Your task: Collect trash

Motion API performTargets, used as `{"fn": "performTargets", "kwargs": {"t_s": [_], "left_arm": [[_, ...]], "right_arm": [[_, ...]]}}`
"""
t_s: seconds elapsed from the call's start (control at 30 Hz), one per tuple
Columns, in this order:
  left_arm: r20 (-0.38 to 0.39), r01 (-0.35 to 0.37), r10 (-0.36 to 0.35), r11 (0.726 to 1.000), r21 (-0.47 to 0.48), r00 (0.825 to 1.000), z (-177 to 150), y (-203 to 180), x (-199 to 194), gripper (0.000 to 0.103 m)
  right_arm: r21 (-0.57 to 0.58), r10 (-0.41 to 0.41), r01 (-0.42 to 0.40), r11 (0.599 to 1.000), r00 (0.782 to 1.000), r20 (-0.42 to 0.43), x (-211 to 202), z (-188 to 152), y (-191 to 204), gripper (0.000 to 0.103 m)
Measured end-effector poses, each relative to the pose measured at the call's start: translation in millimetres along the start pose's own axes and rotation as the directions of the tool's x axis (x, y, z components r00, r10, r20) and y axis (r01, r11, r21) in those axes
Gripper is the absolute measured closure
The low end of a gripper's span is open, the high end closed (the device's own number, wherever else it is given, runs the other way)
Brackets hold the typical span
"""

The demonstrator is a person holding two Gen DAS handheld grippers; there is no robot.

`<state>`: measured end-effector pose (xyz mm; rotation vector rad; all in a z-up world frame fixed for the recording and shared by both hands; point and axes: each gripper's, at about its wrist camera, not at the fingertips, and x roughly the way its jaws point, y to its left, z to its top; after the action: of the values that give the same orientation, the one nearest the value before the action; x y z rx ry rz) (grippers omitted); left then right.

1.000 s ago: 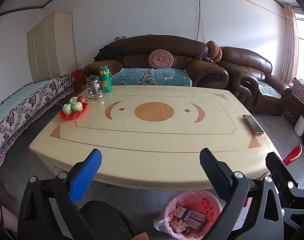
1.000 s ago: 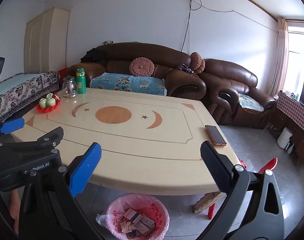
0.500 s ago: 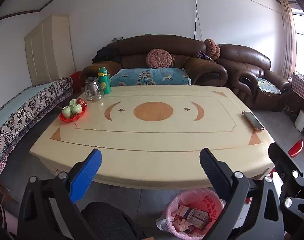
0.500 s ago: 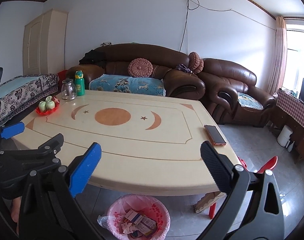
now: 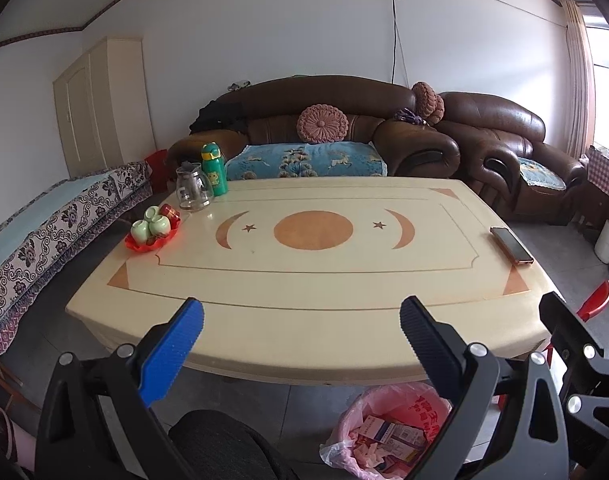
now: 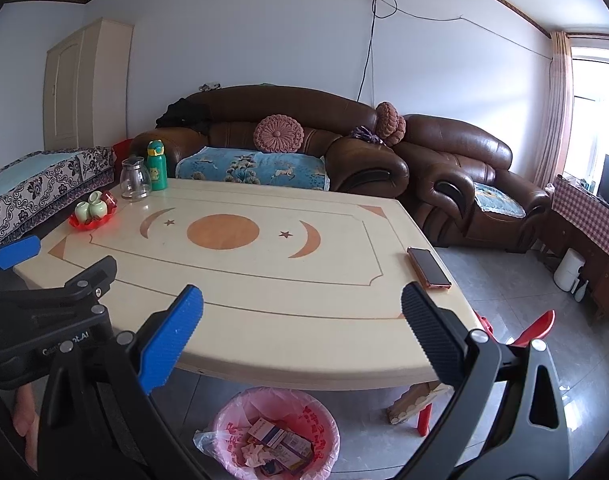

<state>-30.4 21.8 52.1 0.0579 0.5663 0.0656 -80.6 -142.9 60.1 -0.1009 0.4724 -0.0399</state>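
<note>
A bin lined with a pink bag [image 5: 388,428] [image 6: 278,430] stands on the floor under the near edge of the cream table [image 5: 304,280] [image 6: 264,300]. Small cartons and crumpled paper [image 5: 388,434] [image 6: 276,446] lie inside it. My left gripper [image 5: 300,332] is open and holds nothing, hovering in front of the table edge above the bin. My right gripper [image 6: 302,330] is open too, just to the right of the left one, whose body [image 6: 44,320] shows at the left of the right wrist view.
On the table stand a glass jug [image 5: 193,189], a green bottle [image 5: 214,168], a red dish of green cups [image 5: 152,230] and a phone [image 5: 511,245]. Brown sofas [image 5: 344,128] line the far side, a patterned bed [image 5: 44,232] the left. A red stool [image 6: 532,330] stands at the right.
Both grippers have drawn back and risen a little, so the table and bin sit slightly lower and further off. Both stay open and empty.
</note>
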Motion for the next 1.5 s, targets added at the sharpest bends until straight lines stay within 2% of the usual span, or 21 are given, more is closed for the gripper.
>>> {"fn": "performTargets", "kwargs": {"t_s": [0.87, 1.0, 1.17, 1.5], "left_arm": [[-0.008, 0.003, -0.003, 1.000, -0.006, 1.000, -0.2, 5.4, 5.9, 0.007], [0.017, -0.031, 0.030, 0.999, 0.026, 0.999, -1.8, 3.5, 6.0, 0.007], [-0.007, 0.024, -0.024, 0.999, 0.030, 1.000, -3.0, 3.5, 9.8, 0.007], [-0.004, -0.022, 0.022, 0.999, 0.038, 1.000, -2.6, 3.6, 12.8, 0.007]], "right_arm": [[0.002, -0.021, 0.021, 1.000, 1.000, 0.004, -0.1, -2.7, -1.8, 0.006], [0.003, -0.023, 0.023, 1.000, 1.000, 0.001, 0.4, -4.0, -1.9, 0.006], [0.006, -0.030, 0.030, 1.000, 1.000, -0.004, 2.1, -4.9, -3.6, 0.006], [0.009, -0.030, 0.030, 1.000, 0.999, -0.013, 4.8, -5.6, -3.8, 0.006]]}}
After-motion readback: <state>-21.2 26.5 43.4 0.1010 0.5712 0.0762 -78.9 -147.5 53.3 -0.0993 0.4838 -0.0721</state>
